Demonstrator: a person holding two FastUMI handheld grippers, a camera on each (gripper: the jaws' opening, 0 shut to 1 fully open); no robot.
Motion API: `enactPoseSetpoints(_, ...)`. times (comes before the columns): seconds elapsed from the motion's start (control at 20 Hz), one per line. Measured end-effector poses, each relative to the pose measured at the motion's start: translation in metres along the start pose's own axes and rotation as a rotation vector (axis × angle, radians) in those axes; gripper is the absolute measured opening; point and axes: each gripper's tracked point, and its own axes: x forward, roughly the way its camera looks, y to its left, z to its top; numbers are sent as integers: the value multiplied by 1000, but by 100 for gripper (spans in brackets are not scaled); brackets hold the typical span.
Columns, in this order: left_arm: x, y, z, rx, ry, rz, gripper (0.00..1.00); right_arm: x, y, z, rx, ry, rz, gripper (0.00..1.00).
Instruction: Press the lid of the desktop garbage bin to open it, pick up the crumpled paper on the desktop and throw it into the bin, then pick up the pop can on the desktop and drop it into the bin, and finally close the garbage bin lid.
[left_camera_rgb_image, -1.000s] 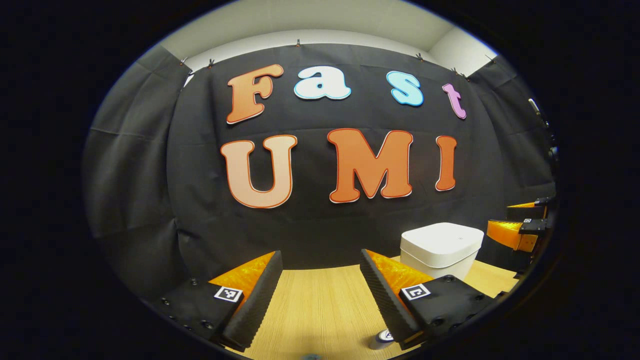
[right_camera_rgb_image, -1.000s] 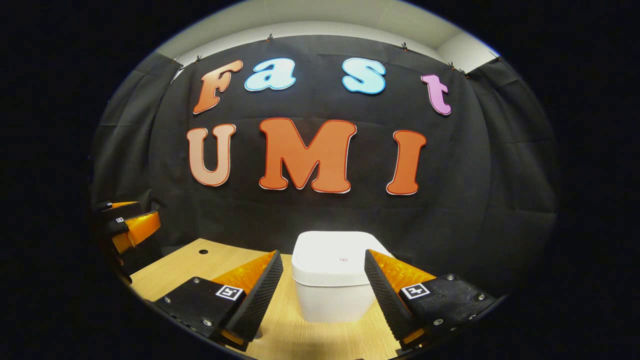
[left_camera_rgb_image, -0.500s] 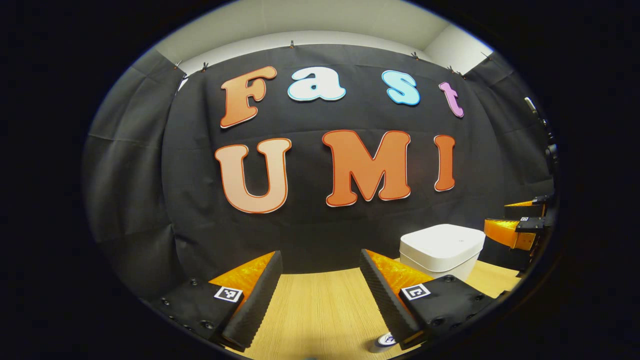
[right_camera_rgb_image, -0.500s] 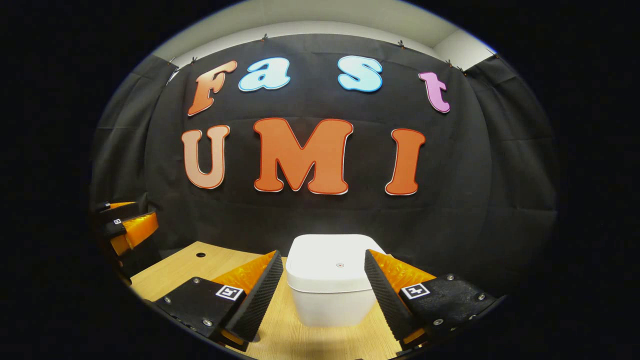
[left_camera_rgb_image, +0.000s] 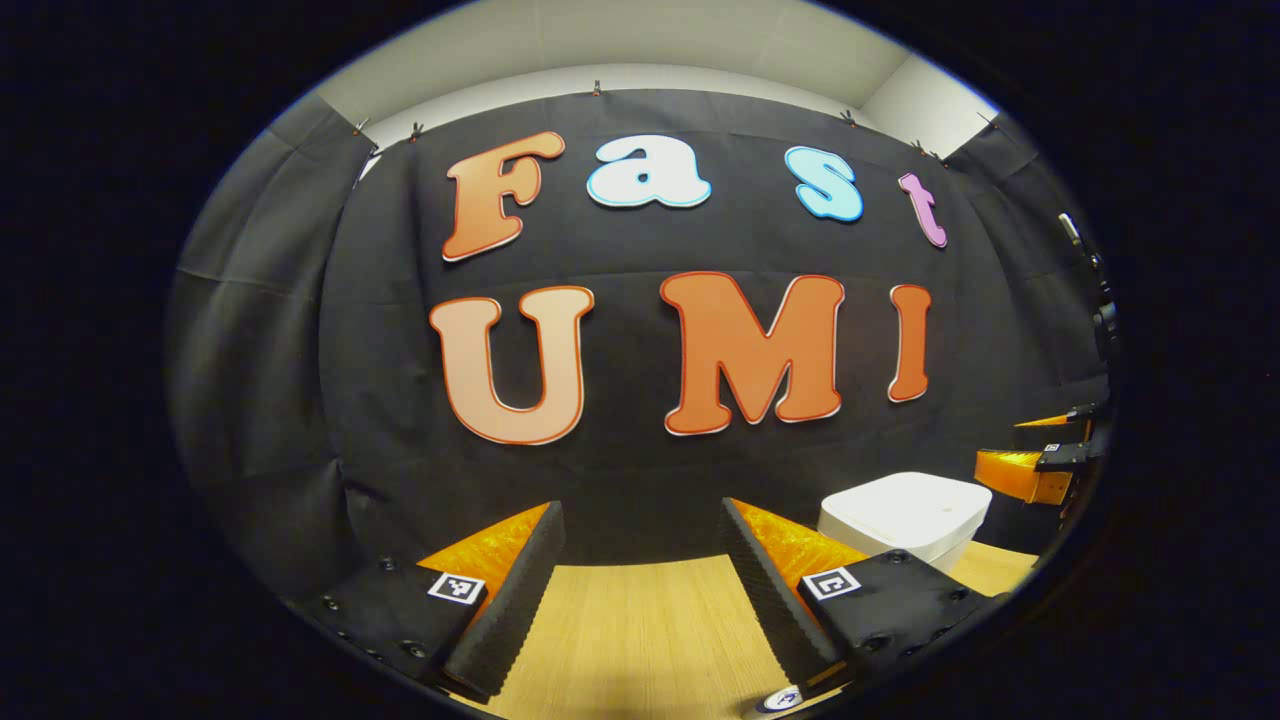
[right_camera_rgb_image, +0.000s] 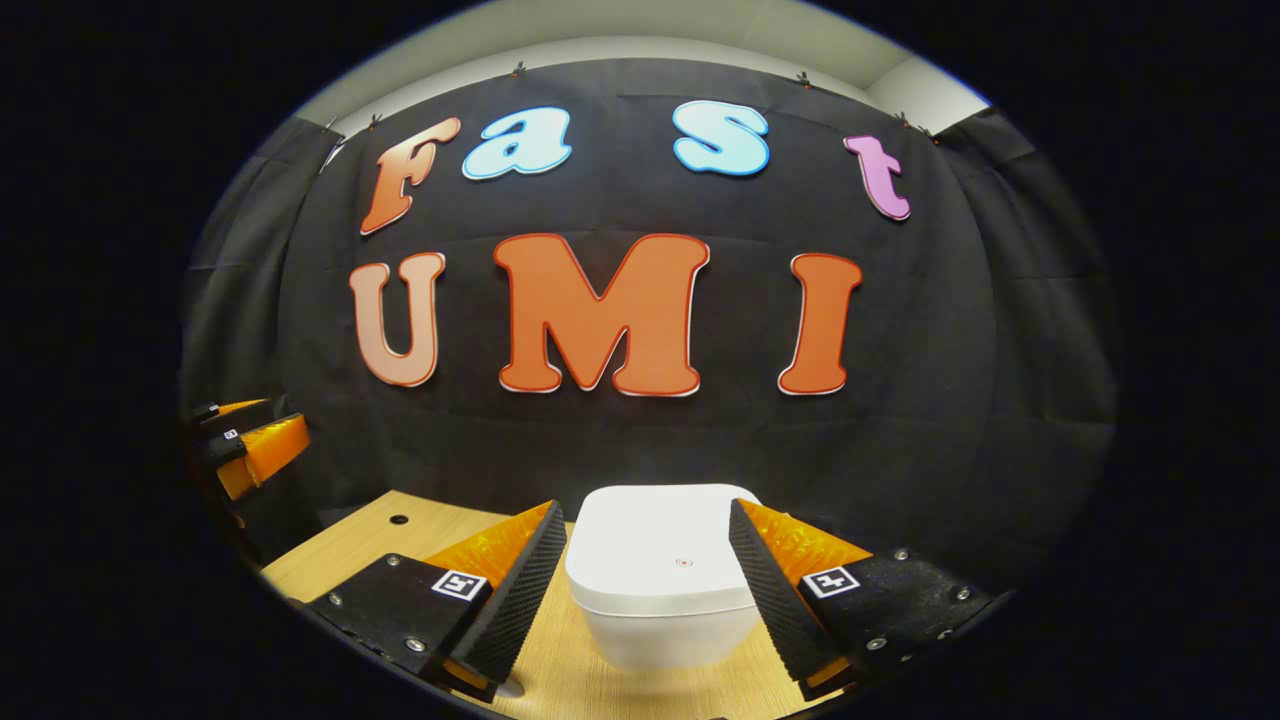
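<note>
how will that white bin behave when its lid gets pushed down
The white bin looks like light plastic, so it may slide on the smooth wooden desktop. Its squat, wide shape should resist tipping. The lid sits closed and flat, so a centred press seems safest.

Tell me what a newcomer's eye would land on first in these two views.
The white bin stands out first, lid shut, on the wooden table dead ahead of the right gripper, whose open jaws frame it. In the left gripper view, the left gripper points with open jaws at bare tabletop, with the bin off to its right and a can top at the bottom edge.
</note>
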Motion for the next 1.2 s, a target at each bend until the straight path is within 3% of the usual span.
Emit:
enactPoseSetpoints(0.3, -1, -9, 3, -38, 24, -59, 99, 3, -9, 3, -21, 26, -29, 99)
enactPoseSetpoints(0.7, -6, -9, 1, -37, 49, -147, 99, -4, -32, 31, -47, 31, -132, 95)
enactPoseSetpoints(0.8, -12, -8, 3, -24, 39, -165, 99, -7, -42, 34, -61, 34, -173, 88)
enactPoseSetpoints(1.0, -19, -11, -2, 0, 48, -174, 99, -4, -46, 30, -41, 65, -163, 75)
enactPoseSetpoints(1.2, -23, -12, -1, 20, 41, -122, 99, 16, -52, 23, -45, 110, -112, 48)
